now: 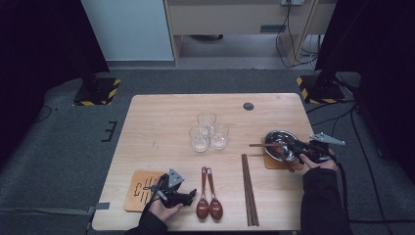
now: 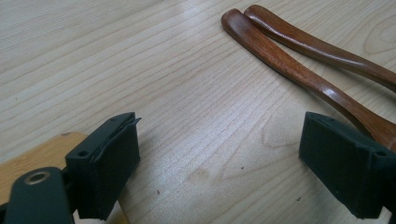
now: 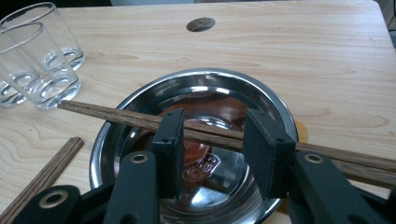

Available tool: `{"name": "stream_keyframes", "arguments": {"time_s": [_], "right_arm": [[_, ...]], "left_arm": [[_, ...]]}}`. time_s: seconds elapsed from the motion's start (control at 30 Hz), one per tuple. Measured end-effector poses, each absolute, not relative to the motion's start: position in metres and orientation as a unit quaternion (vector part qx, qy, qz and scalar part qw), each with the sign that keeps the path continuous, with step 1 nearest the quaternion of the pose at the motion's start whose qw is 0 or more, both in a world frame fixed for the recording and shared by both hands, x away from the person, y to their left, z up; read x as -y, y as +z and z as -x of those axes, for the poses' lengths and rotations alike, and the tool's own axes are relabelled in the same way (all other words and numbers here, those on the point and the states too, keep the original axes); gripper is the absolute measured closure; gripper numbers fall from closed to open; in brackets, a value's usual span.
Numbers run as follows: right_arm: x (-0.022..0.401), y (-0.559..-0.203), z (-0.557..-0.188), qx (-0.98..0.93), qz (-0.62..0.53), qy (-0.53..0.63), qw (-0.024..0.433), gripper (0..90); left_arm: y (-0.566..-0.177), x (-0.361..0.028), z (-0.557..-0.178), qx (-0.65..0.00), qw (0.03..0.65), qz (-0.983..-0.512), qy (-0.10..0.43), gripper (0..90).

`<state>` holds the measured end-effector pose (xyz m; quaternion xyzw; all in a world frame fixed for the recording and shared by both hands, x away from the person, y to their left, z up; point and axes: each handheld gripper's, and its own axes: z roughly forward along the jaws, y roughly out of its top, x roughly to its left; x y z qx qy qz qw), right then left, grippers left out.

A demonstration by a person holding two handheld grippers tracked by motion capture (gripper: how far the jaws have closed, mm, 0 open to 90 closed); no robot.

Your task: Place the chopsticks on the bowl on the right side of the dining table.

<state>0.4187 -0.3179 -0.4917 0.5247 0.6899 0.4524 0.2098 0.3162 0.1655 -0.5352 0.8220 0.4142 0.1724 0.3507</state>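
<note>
A steel bowl (image 1: 272,134) (image 3: 100,149) sits on an orange coaster (image 1: 270,163) at the table's right edge. Brown chopsticks (image 1: 258,145) (image 3: 107,114) lie across its rim. My right gripper (image 1: 289,147) (image 3: 210,135) hovers over the bowl, open; the chopsticks run crosswise behind both jaws and no pad presses on them. Something reddish-brown shows inside the bowl; what it is I cannot tell. My left gripper (image 1: 191,194) (image 2: 219,135) rests low at the front left, open wide over bare wood. Two wooden spoons (image 1: 208,196) (image 2: 289,51) lie just beside its right jaw.
Three drinking glasses (image 1: 208,132) (image 3: 37,60) stand clustered mid-table. More chopsticks (image 1: 248,191) (image 3: 42,179) lie between the spoons and the bowl. A wooden coaster (image 1: 139,191) (image 2: 28,158) lies under the left hand. A round cable hole (image 1: 248,106) (image 3: 201,24) is at the far edge.
</note>
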Motion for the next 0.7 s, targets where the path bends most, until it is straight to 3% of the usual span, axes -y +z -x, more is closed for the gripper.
{"name": "stream_keyframes", "arguments": {"time_s": [0.7], "right_arm": [[0.32,-0.462,-0.411,-0.675,-0.496,0.5,0.221,53.2]], "left_arm": [[-0.527,-0.169,-0.313,-0.417,0.368,-0.813,0.171,14.5]]}}
